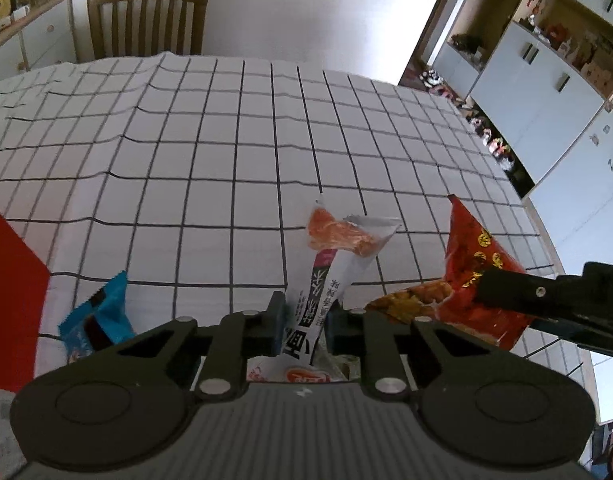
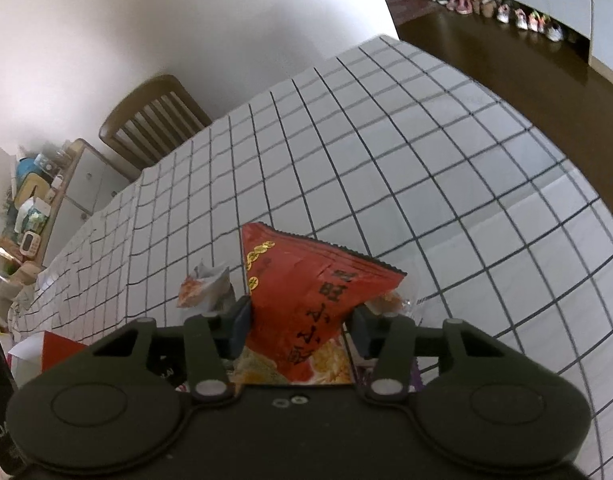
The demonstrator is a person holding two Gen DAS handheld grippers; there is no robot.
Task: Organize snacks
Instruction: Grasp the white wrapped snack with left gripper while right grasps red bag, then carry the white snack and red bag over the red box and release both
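Snacks lie on a desk (image 1: 234, 152) covered with a white cloth with black grid lines. The left gripper (image 1: 305, 320) has its jaws clamped on a white packet (image 1: 338, 264) with an orange picture at its far end – the packet stands up from the jaws and leans to the right. In the right wrist view the same packet shows only partly, to the left of the right gripper (image 2: 300, 328). The right gripper has its jaws pressed on both sides of a red bag (image 2: 306, 292), which rises between them with its serrated edge on top; in the left wrist view this bag stands just to the right of the white packet, and one black finger (image 1: 506, 288) of the right gripper lies across it. A blue packet (image 1: 100, 316) lies on the cloth to the left of the left gripper, near a red sheet (image 1: 10, 280) at the picture's edge. Under the left gripper more wrappers show, but I cannot tell what they are. At the far side of the desk stands a wooden chair (image 1: 146, 16), and beside it a low cabinet (image 1: 34, 32) with small things on top.
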